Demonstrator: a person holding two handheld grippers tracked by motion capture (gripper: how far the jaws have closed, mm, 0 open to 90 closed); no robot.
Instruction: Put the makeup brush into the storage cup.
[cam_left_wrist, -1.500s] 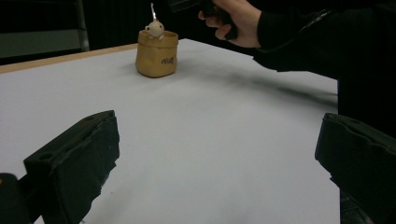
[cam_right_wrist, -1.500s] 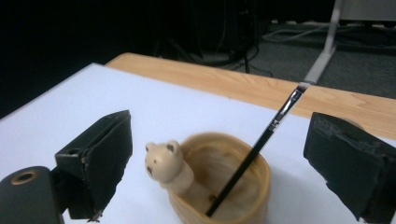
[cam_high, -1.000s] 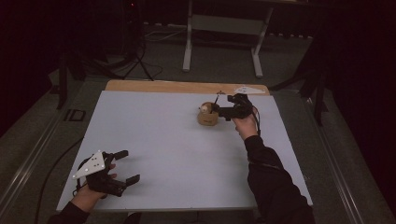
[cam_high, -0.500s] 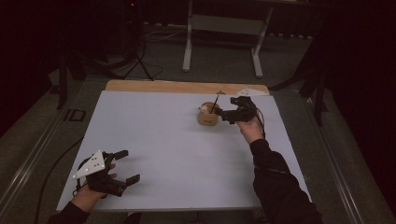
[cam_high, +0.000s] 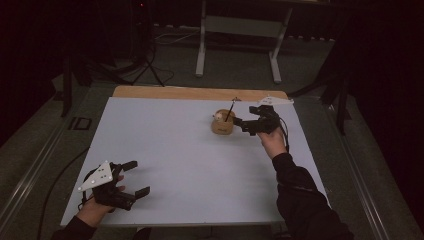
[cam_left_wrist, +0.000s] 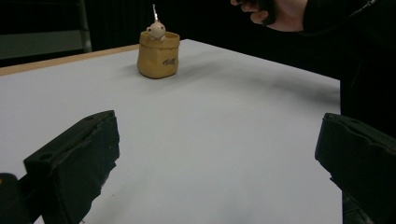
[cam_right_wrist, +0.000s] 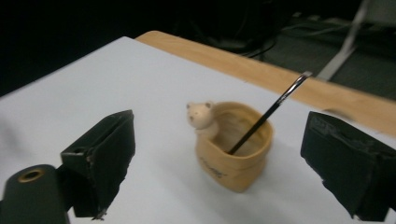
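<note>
While both grippers gape, tan cup w/ bear holds dark stick, prob. pen.

The pot is tan yellow with small dark lettering on its side and carries a pale cream bear figure at its rim; the stick in it is black with a silvery tip. The table has a plain white top and a light wood strip along its far edge. Both grippers, left and right, are black, each topped by a light grey plate, and the sleeve at the near right is black.
</note>
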